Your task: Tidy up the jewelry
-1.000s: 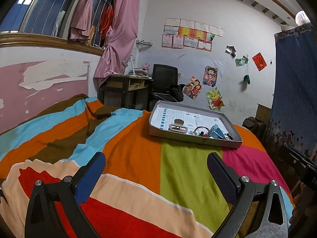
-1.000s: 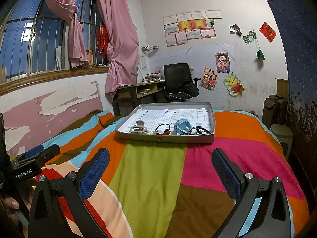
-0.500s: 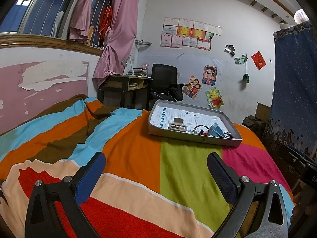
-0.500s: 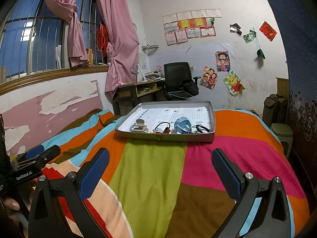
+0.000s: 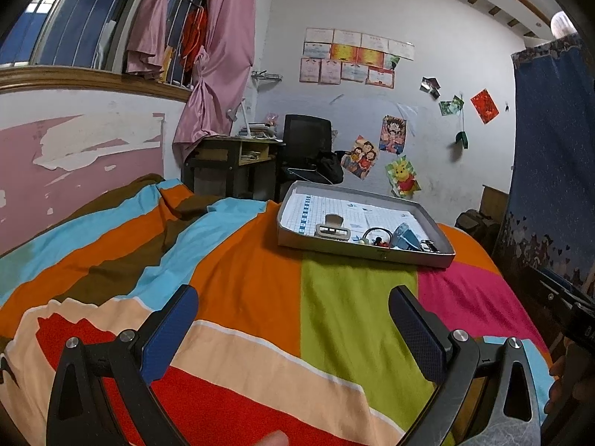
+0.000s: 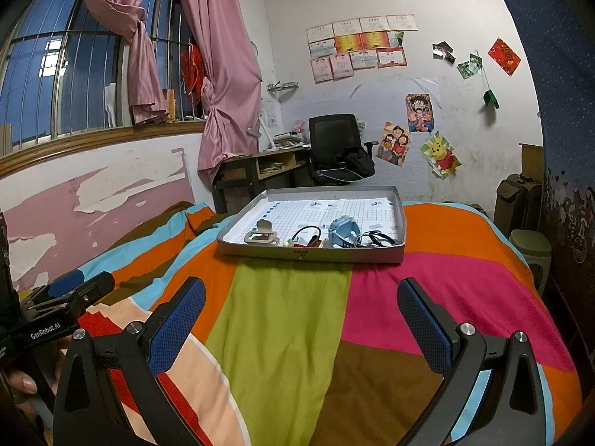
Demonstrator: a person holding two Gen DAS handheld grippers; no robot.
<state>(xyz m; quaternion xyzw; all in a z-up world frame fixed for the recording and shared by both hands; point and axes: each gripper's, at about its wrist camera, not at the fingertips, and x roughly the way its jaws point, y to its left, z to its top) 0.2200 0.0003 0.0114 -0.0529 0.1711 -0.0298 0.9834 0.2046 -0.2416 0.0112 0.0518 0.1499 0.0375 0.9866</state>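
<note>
Both tools, left tool (image 5: 290, 319) and right tool (image 6: 301, 312), released and empty over the striped bed (image 6: 290, 316); shallow grey metal tray (image 6: 312, 254) of small jewelry pieces (image 6: 334, 236) at 12 o'clock; stage undetermined, any pick needs a forward reach.

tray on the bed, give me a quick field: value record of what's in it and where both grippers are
surface: striped bedspread
tray: grey shallow tray, grid paper lining, at the far end of the bed
tray contents: beige hair clip on the left, black loop, light blue hair clip, tangled dark pieces on the right
left gripper: open, empty, short of the tray
right gripper: open, empty, short of the tray
</note>
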